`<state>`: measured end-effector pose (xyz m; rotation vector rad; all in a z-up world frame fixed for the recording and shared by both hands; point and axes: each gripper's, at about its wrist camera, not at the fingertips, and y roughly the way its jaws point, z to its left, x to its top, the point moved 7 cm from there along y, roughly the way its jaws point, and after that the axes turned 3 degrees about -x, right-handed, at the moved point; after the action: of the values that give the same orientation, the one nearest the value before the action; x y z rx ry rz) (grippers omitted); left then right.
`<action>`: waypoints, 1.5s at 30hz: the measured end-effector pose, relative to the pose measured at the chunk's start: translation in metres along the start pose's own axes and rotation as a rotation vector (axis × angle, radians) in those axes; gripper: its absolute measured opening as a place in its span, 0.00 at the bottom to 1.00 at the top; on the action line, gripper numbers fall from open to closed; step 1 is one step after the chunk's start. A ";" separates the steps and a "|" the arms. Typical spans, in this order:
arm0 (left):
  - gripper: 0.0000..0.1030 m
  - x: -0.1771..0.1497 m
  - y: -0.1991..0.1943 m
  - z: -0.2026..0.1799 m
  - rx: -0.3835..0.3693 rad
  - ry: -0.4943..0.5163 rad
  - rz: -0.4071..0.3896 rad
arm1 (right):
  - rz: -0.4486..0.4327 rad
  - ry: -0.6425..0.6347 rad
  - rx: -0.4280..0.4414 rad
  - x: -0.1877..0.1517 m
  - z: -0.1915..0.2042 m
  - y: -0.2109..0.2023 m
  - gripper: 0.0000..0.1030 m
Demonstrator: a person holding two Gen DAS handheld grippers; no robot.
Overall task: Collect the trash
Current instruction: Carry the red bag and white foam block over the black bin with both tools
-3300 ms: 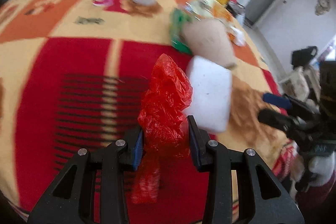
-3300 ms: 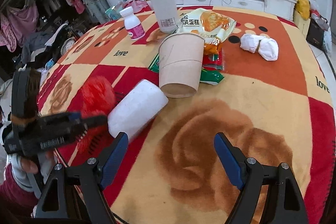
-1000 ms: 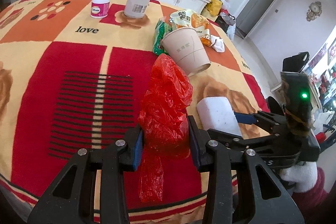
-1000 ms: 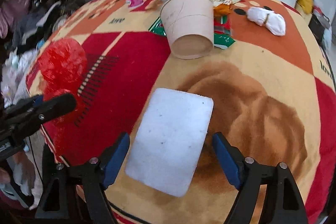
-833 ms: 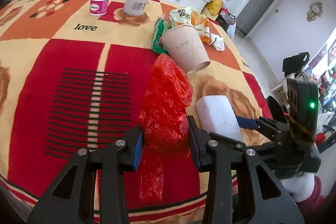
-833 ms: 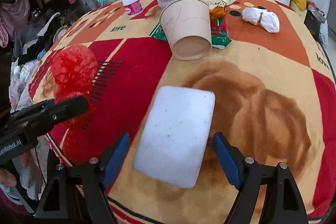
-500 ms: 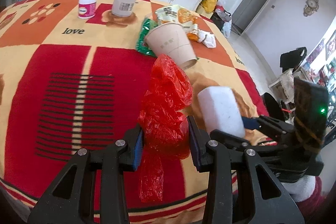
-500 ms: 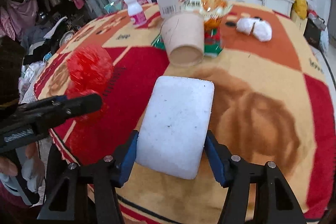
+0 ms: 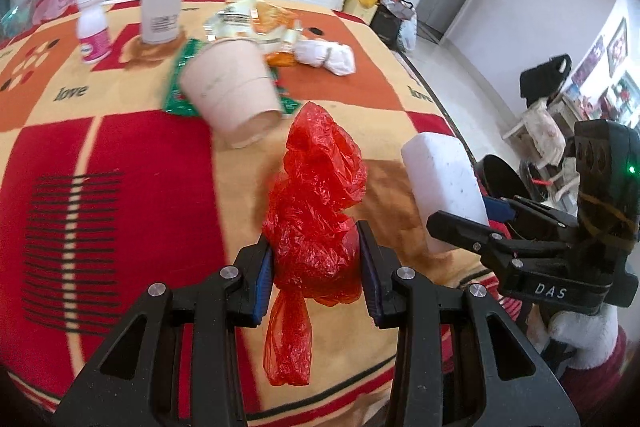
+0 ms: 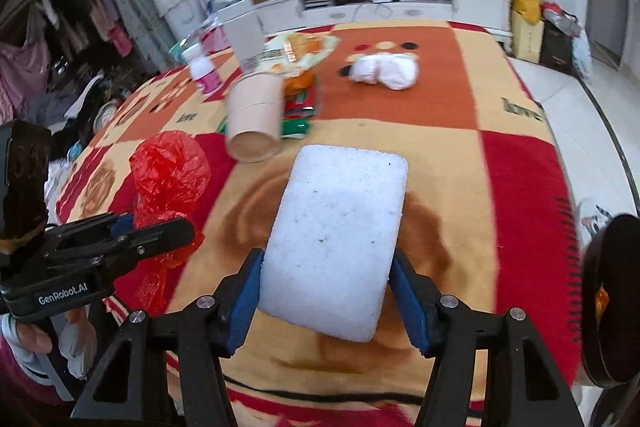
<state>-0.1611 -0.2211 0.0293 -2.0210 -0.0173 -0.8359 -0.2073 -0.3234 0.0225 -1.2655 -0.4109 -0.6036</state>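
Note:
My left gripper (image 9: pixel 316 263) is shut on a crumpled red plastic bag (image 9: pixel 316 211) and holds it above the table's near edge; the bag also shows at the left of the right wrist view (image 10: pixel 168 171). My right gripper (image 10: pixel 326 291) is shut on a white foam block (image 10: pixel 336 231) and holds it lifted off the cloth; the block shows at the right of the left wrist view (image 9: pixel 444 187). A paper cup (image 9: pixel 232 99) lies on its side beyond both grippers, on snack wrappers (image 9: pixel 260 23). A wad of white tissue (image 10: pixel 384 69) lies farther back.
The table wears a red, orange and yellow cloth (image 10: pixel 460 115). A white thermos (image 9: pixel 162 5) and a small pink-labelled bottle (image 9: pixel 94 31) stand at the far side. A dark round bin rim (image 10: pixel 608 303) shows off the table's right edge. Cabinets line the back wall.
My right gripper closed on the foam block and lifted it off the table. Both grippers have swung toward the table's right edge. The red bag stays held.

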 end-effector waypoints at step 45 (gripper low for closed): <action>0.34 0.042 0.132 -0.195 -0.154 0.293 0.113 | -0.069 0.393 -0.233 -0.063 -0.242 -0.077 0.59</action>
<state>-0.1933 -0.4578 0.0220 -2.0006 0.3329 -1.0798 -0.3135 -0.5586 -0.0201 -1.3183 -0.0574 -0.9583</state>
